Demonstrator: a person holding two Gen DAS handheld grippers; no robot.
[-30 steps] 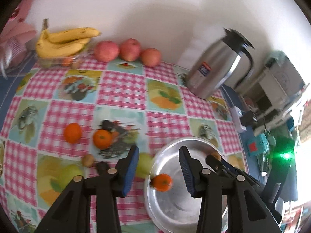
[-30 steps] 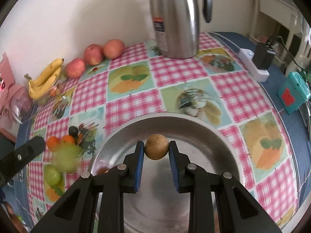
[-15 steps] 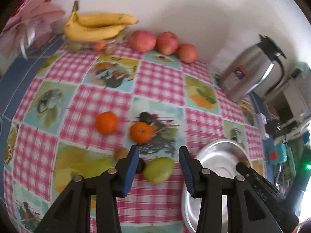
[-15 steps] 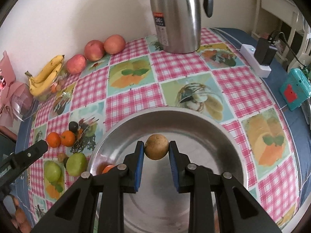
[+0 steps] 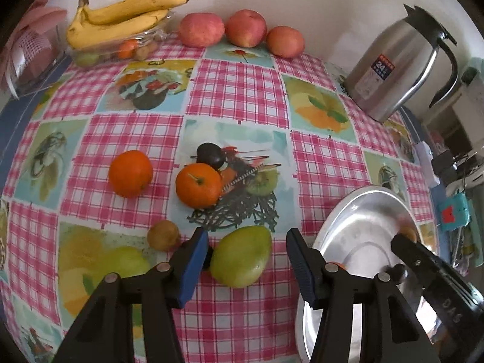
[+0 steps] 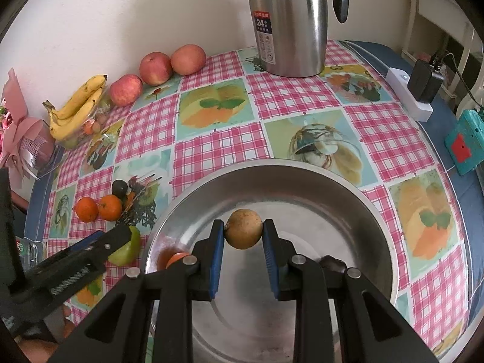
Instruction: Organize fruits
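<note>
Left hand-held gripper [image 5: 246, 255]: lower centre of the left wrist view, pointing steeply down at the counter. Its jaws have just been opening and now stand apart around a green mango [image 5: 241, 255] – the pads do not touch it yet.

Right hand-held gripper [image 6: 243, 233]: lower centre of the right wrist view, closed tight on a small brown round fruit [image 6: 243, 228], held above the steel basin [image 6: 348, 187].

Basin contents: one orange fruit [image 6: 177, 257] low on the left side, half hidden behind the right hand-held gripper's arm. A dark shape to the right of that arm is too hidden to name.

Loose fruit near the mango: a small brown fruit [image 5: 163, 235] just to its left, a second green fruit [image 5: 130, 261] lower left, and something dark tucked between the mango and the left blue pad.

Further out: two oranges [image 5: 130, 173] and a dark plum [image 5: 210, 154] mid-frame; bananas [image 5: 121, 15] and three apples [image 5: 246, 28] along the wall at the top; a steel jug [image 5: 396, 69] upper right.

Risk, left side: the mango is smooth and tapered – a squeeze off its widest part could squirt it out or roll it into its neighbours. The left pad might also catch the dark item beside it.

Risk, right side: letting go from a height could make the round fruit bounce or roll around the metal basin and knock the orange.
</note>
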